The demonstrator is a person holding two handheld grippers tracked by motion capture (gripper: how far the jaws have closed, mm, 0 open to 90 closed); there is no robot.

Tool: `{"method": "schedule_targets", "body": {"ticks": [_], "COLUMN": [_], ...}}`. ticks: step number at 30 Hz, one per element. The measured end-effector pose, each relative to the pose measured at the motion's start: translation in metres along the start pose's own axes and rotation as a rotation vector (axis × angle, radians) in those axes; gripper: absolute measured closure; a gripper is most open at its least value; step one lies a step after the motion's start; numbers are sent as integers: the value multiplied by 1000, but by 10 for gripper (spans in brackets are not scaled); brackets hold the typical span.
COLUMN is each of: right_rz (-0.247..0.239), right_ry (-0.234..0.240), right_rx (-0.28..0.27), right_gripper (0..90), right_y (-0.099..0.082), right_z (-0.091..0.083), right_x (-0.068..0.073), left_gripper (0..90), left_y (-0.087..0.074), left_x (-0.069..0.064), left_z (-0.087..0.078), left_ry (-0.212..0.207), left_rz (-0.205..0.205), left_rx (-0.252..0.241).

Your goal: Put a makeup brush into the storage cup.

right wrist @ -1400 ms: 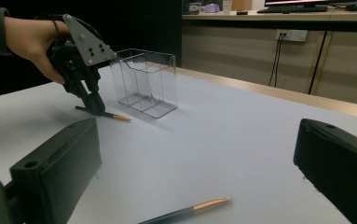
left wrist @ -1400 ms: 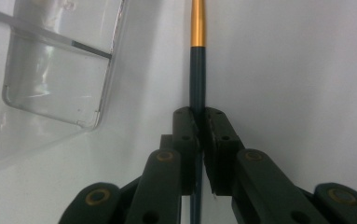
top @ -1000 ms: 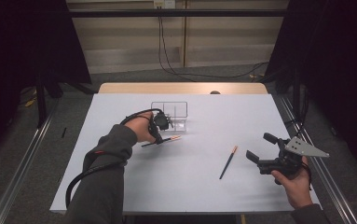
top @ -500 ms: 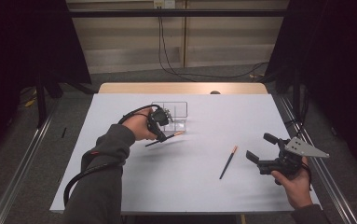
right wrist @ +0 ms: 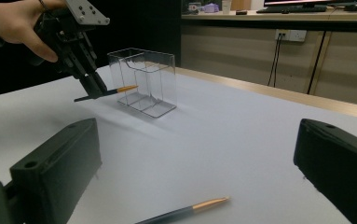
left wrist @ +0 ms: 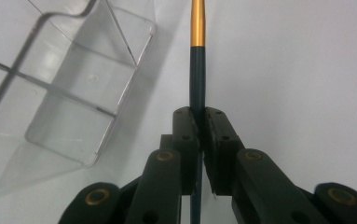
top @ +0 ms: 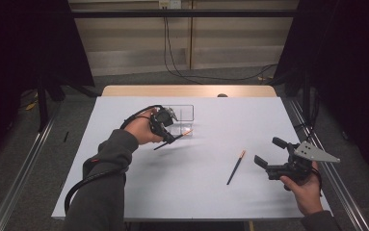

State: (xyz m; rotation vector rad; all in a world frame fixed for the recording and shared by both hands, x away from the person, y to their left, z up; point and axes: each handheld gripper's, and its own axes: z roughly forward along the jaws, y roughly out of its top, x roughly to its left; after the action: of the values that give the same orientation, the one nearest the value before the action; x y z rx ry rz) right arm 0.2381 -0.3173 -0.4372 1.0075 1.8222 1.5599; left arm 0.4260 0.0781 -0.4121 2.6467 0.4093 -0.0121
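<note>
A dark stick with a gold tip (left wrist: 197,70) was pinched between the jaws of the left gripper (left wrist: 198,122), the pads pressed flat against its dark shaft with the gold end running out past them. In the right gripper view the same stick (right wrist: 105,93) was seen held clear of the table, close to level, its gold tip brought up just beside the near wall of a clear plastic box (right wrist: 144,79) without it being possible to tell whether the two touched. The box was divided into compartments by clear walls (one inner wall was seen curving across it in the left gripper view (left wrist: 73,79)). From above, the left gripper (top: 165,126) was seen carried by the left hand (top: 141,130) just in front of the box (top: 184,113), which stood on the white table (top: 211,202) toward its far side. The jaws of the right gripper (top: 269,156) were spread wide with nothing between them, and it was held by the right hand (top: 305,187) near the table's right edge. A second stick of the same kind (top: 235,167) was left lying flat on the table just to the left of that gripper, well apart from the box, its gold tip pointed toward the far side.
</note>
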Motion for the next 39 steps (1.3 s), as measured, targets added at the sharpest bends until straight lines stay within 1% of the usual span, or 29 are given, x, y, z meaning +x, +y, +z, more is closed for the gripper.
{"method": "schedule_targets", "body": {"ticks": [1, 2, 4, 5, 6, 7, 10, 11, 12, 13, 14, 15, 16, 17, 18, 19, 20, 21, 23, 24, 26, 27, 28, 30, 31, 32, 34, 38, 39], "right_rz": [-3, -2, -2, 0, -1, -2, 1, 1, 1, 1, 1, -1, -2, -1, -2, 0, 0, 0, 1, 0, 3, 4, 3, 4, 5, 4, 1, 2, 2], "right_ry": [-1, 0, 0, 4, 4, 0, 2, 2, 2, 3, 2, 2, 2, 1, 1, 3, 2, 2, 0, -1, 1, 2, -1, -2, -2, -2, -1, 3, 3], "right_rx": [-1, 0, 1, 3, 3, 1, 3, 4, 3, 4, 4, 2, 3, 3, 2, 3, 3, 4, 0, 0, -1, -1, 0, 2, 1, 1, 0, 2, 2], "right_gripper": [5, 4, 5, 5, 4, 5, 5, 5, 5, 5, 5, 4, 5, 5, 5, 5, 5, 5, 4, 4, 5, 5, 4, 4, 5, 5, 5, 5, 5], "right_y": [0, 0, 0, 0, 0, 0, 0, 0, 0, 0, 0, 0, 0, 0, 0, 0, 0, 0, 0, 0, 0, 0, 0, 0, 0, 0, 0, 0, 0], "right_z": [0, 0, 0, 0, 0, 0, 0, 0, 0, 0, 0, 0, 0, 0, 0, 0, 0, 0, 1, 1, 1, 1, 1, 1, 1, 1, 1, 1, 1], "right_x": [0, 0, 0, 0, 0, 0, 0, 0, 0, 0, 0, 0, 0, 0, 0, 0, 0, 0, 0, 0, 0, 0, 0, 0, 0, 0, 0, 0, 0], "left_gripper": [838, 838, 838, 838, 838, 838, 838, 838, 838, 838, 838, 838, 838, 838, 838, 838, 838, 838, 838, 838, 838, 838, 838, 838, 838, 838, 838, 838, 838], "left_y": [0, 0, 0, 1, 1, 1, 1, 1, 0, 0, -1, -1, -1, -2, -2, -2, -1, -1, -1, -1, -1, -1, -1, -2, -2, -1, -1, -1, -1], "left_x": [0, 0, -2, -1, -2, -2, -3, -2, -3, -3, -3, -3, -4, -6, -5, -5, -4, -5, -5, -5, -6, -5, -6, -6, -6, -6, -6, -6, -5], "left_z": [-1, -1, -2, -2, -3, -3, -3, -4, -4, -3, -3, -2, -2, -2, -2, -3, -4, -4, -5, -5, -5, -6, -6, -6, -7, -7, -8, -8, -9], "left_ry": [-4, -8, -7, -8, -13, -7, -10, -8, -14, -7, -7, -17, -9, -6, -15, -10, -7, -13, -1, -5, 2, -3, 0, 3, 1, 4, 5, 3, 2], "left_rz": [-8, -1, -16, -10, -13, -15, -11, -4, -13, -6, -10, -18, -15, -48, -41, -40, -21, -37, -27, -33, -39, -32, -36, -42, -35, -39, -35, -42, -33], "left_rx": [-10, -17, -33, -47, -55, -64, -84, -85, -92, -94, -102, -105, -110, -131, -132, -138, -127, -141, -152, -158, -175, -177, -185, -187, -194, -196, -200, -215, -213]}}
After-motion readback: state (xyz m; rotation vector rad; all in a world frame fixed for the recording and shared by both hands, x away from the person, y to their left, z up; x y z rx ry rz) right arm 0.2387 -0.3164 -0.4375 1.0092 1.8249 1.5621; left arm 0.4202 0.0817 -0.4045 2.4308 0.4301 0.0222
